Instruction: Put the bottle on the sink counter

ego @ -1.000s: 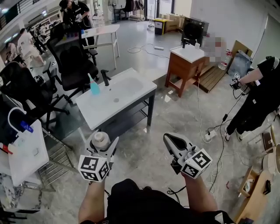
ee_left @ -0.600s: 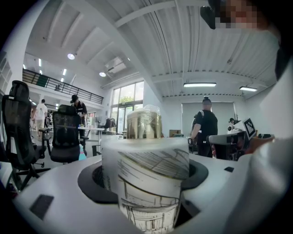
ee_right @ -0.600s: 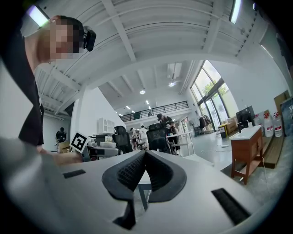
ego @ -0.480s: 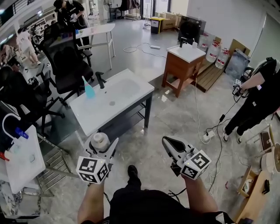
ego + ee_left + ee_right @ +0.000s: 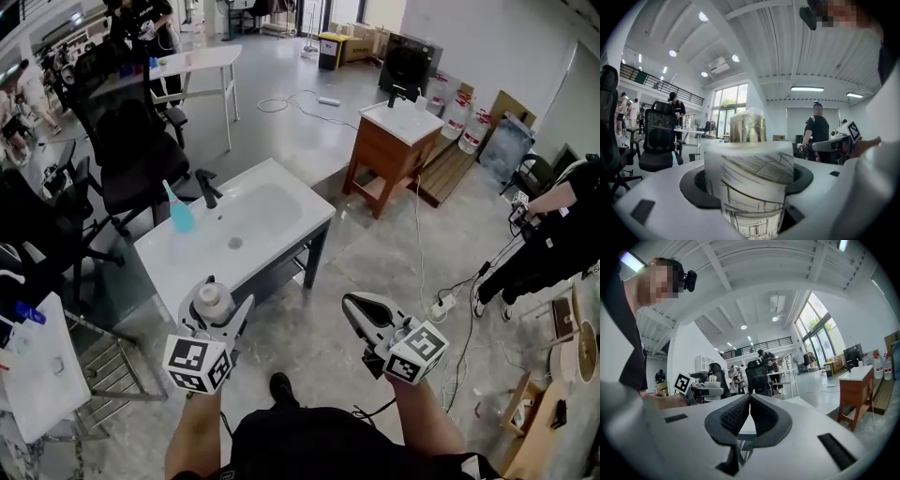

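Left gripper (image 5: 228, 294) was clamped on the upright bottle (image 5: 214, 302), with the sink counter (image 5: 286, 228) straight ahead of its fingers. Right gripper (image 5: 360, 309) was closed up, empty, and farther off.

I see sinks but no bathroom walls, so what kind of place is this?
Probably a big open workshop or test lab, not a home: a sink counter and a wooden sink cabinet stand apart in the open, with office chairs nearby.
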### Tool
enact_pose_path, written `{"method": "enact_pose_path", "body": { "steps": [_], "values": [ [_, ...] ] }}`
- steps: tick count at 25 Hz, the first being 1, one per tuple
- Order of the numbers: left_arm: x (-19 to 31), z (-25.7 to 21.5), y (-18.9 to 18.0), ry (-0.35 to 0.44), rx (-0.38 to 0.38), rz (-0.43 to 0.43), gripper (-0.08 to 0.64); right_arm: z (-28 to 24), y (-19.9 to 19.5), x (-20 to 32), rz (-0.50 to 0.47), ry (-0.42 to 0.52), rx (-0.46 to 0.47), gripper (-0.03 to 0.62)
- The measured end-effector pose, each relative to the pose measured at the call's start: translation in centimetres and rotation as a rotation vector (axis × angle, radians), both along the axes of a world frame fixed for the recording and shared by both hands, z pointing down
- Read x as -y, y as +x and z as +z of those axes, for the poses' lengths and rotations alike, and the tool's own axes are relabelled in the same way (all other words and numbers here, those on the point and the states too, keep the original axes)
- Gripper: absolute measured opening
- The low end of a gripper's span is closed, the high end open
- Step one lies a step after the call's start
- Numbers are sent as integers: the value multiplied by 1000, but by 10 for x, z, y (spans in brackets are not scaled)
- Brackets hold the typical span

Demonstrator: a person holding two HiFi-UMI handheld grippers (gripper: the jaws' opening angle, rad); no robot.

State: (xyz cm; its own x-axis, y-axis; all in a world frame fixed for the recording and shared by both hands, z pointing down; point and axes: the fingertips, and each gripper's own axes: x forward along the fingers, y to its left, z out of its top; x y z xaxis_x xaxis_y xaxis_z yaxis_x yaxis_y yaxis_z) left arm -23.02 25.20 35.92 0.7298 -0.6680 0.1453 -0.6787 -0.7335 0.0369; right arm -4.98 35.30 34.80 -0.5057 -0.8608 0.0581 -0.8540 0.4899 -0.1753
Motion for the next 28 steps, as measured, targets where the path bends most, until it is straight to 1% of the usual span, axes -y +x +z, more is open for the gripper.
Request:
{"method": "enact_pose_path", "body": {
  "steps": [4,7,11,15,19,23,28],
  "values": [
    [44,4,-2,-8,-6,5,333,4,-3,47,5,-22,1,15],
    [68,8,-5,-23,-16,8,333,5,-12,73,-8,-40,-6,17],
    [92,9,-6,-23,-18,17,333,3,-21,100,-27,-39,-15,17],
    [105,12,-9,-31,-29,8,333,4,-20,118,-34,-45,-17,17],
    [119,17,-2,-46,-14,0,333,7,-9,135,-37,-50,-3,17],
    [138,16,8,-41,0,-15,333,16,4,161,-53,-61,19,17],
    [173,18,34,-39,15,-49,333,20,30,205,-96,-54,43,17]
  ]
}}
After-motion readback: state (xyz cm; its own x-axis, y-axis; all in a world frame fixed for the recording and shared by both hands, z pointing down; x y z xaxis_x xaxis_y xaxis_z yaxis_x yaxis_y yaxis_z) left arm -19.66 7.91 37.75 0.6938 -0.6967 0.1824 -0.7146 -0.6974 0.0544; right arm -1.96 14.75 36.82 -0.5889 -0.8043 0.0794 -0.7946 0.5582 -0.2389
